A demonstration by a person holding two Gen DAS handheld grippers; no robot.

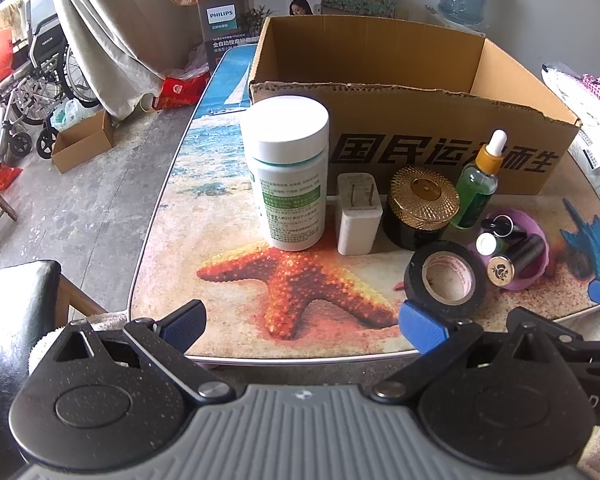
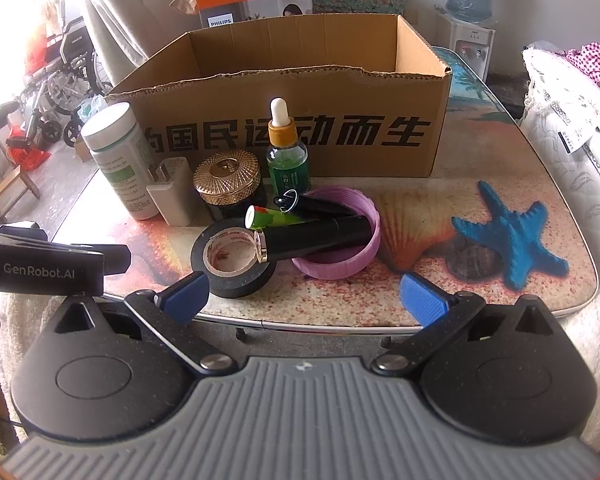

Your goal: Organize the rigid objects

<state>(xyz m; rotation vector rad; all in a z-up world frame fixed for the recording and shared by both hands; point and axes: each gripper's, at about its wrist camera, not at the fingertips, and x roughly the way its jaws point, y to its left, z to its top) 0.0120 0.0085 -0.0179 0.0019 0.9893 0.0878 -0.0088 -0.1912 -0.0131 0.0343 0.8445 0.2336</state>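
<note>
Left wrist view: left gripper and right gripper both spread wide, empty, level at table edge; white pill bottle upright beside cardboard box.

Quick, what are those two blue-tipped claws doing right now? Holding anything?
Left gripper: open, holding nothing, short of the black tape roll.
Right gripper: open, holding nothing.
</note>
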